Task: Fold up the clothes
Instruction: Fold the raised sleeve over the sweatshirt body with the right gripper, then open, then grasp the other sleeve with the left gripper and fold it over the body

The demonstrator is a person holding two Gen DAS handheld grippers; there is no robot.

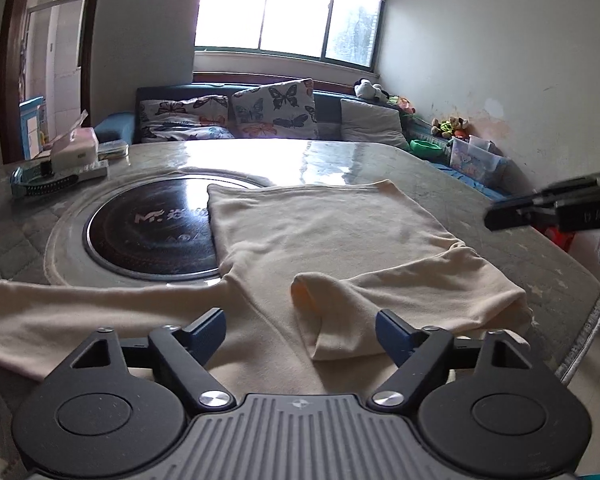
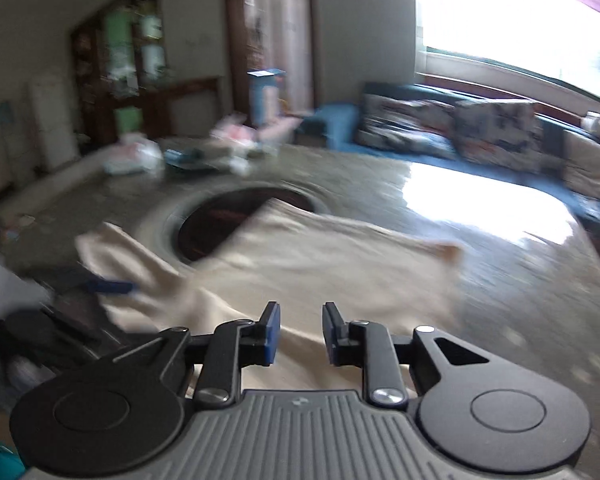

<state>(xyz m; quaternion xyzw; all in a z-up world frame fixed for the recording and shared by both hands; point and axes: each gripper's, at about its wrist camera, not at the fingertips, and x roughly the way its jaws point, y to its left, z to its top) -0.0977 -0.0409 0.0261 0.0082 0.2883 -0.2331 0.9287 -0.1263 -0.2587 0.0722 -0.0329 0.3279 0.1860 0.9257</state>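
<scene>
Cream long-sleeved top point(image 1: 320, 232) spread flat on the grey table point(image 1: 520, 248), its far-left corner lying over the rim of a round black hotplate point(image 1: 152, 236) set into the table top. One sleeve point(image 1: 52, 312) stretched out to the left along the near edge; the other sleeve point(image 1: 400, 304) folded back across the body, cuff end near the middle. Left gripper point(image 1: 300, 332) low over the near part of the garment, jaws spread wide, blue pads point(image 1: 208, 332) apart with only cloth seen beneath and nothing held. Right gripper point(image 2: 298, 336) over the near edge of the same top point(image 2: 320, 256), jaws part open with a narrow gap, nothing between the pads; right wrist view heavily blurred, so fine contact with the cloth not clear. Same gripper point(image 1: 548, 208) also seen from the left wrist, at the right, above the table. Beyond the table, a blue sofa point(image 1: 328, 120) with butterfly-print cushions point(image 1: 276, 108) under a bright window point(image 1: 292, 8); boxes and clutter point(image 1: 72, 152) on the far-left table corner.
</scene>
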